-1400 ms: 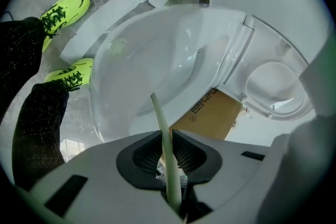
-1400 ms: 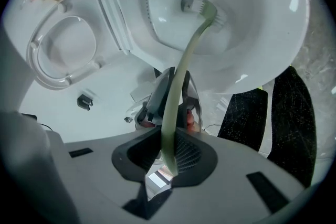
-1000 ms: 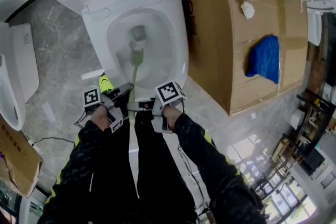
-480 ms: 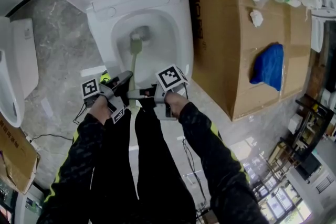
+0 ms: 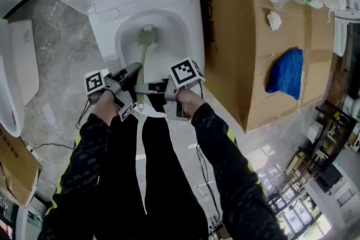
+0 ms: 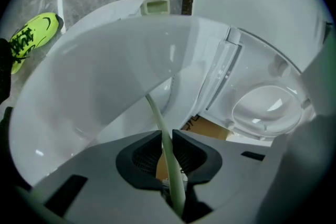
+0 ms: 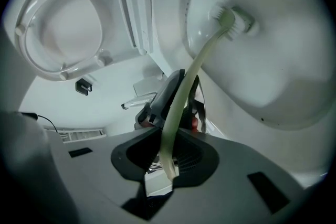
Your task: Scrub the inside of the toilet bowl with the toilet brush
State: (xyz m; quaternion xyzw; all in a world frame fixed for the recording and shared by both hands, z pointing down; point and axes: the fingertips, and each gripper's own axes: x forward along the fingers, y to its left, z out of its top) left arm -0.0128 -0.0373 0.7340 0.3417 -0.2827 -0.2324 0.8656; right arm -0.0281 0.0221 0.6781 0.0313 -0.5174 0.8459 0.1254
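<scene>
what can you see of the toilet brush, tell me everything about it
The toilet brush is pale green plastic by its look: a slim, gently curved handle ending in a small head with short whitish bristles. It slants down into the toilet bowl, the head lying low against the white inner wall. The left gripper and right gripper are both shut on the handle's near end.
</scene>
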